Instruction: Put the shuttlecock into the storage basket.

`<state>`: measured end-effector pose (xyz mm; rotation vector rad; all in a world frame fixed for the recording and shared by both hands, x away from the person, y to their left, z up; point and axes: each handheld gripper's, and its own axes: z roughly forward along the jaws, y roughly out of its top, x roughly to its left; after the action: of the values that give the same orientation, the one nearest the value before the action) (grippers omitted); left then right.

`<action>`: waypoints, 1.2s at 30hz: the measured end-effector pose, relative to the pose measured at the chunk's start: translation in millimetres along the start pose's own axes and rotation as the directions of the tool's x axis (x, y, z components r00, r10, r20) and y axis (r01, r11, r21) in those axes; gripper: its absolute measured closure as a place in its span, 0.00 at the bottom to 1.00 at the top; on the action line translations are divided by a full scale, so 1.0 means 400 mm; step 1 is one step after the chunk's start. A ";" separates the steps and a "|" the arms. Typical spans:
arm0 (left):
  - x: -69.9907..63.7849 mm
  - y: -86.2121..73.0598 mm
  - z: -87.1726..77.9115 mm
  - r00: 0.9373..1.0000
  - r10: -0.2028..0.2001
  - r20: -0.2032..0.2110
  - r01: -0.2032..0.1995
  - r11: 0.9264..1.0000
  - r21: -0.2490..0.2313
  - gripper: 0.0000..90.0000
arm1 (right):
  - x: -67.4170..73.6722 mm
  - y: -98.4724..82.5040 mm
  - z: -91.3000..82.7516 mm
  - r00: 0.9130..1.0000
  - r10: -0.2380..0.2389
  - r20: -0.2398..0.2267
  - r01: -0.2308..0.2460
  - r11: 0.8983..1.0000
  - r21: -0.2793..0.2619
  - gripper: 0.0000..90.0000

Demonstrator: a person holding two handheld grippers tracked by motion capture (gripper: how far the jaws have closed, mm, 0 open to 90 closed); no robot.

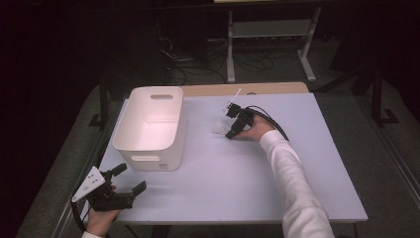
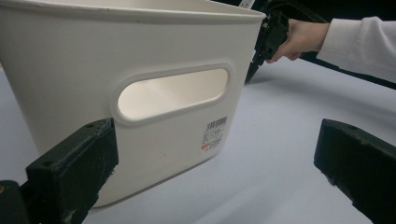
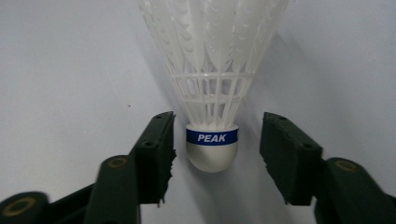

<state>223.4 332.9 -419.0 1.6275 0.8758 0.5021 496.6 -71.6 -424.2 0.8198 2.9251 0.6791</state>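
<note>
My right claw (image 3: pixel 215 154) sits low on the worktop (image 1: pixel 237 183), past the middle and a bit to the right. A shuttlecock (image 3: pixel 214 93) lies there with its round white tip between my two black jaws. The tip points back at me and the white feathers fan out away from me. A blue band with the word PEAK goes round the tip. My jaws are partly open. There is a small gap on each side of the tip, so the pads do not press on it yet. I am not holding it.

From above, the shuttlecock (image 1: pixel 221 125) shows as a pale shape just left of my right claw (image 1: pixel 231 122). It lies to the right of the white tub (image 1: pixel 148 148), apart from it. My white sleeve (image 1: pixel 292 178) reaches across the worktop to it.

My left claw (image 1: pixel 128 179) is at the near left corner of the worktop, just in front of the tub. Its jaws are wide open and hold nothing. It looks at the near side of the tub (image 2: pixel 140 56), where there is a long handle hole (image 2: pixel 173 93) and a small sticker (image 2: pixel 215 133). Beyond the tub I can see my right hand (image 2: pixel 299 39).
</note>
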 end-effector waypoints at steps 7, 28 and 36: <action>-0.002 0.000 0.001 1.000 -0.007 0.001 0.007 1.000 0.002 0.00 | 0.002 -0.002 -0.001 1.000 -0.009 -0.017 0.009 1.000 -0.008 0.70; -0.001 -0.001 0.004 1.000 -0.006 0.004 0.006 1.000 0.001 0.00 | 0.011 0.008 -0.058 1.000 -0.017 -0.014 0.016 0.996 -0.085 0.71; 0.000 -0.001 0.006 1.000 -0.010 0.003 0.010 1.000 0.000 0.00 | 0.014 0.011 -0.096 1.000 -0.001 -0.008 0.000 0.995 -0.100 0.71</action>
<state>224.9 331.3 -419.8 1.6225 0.8814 0.4924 488.6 -80.7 -387.2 0.8083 2.8708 0.8237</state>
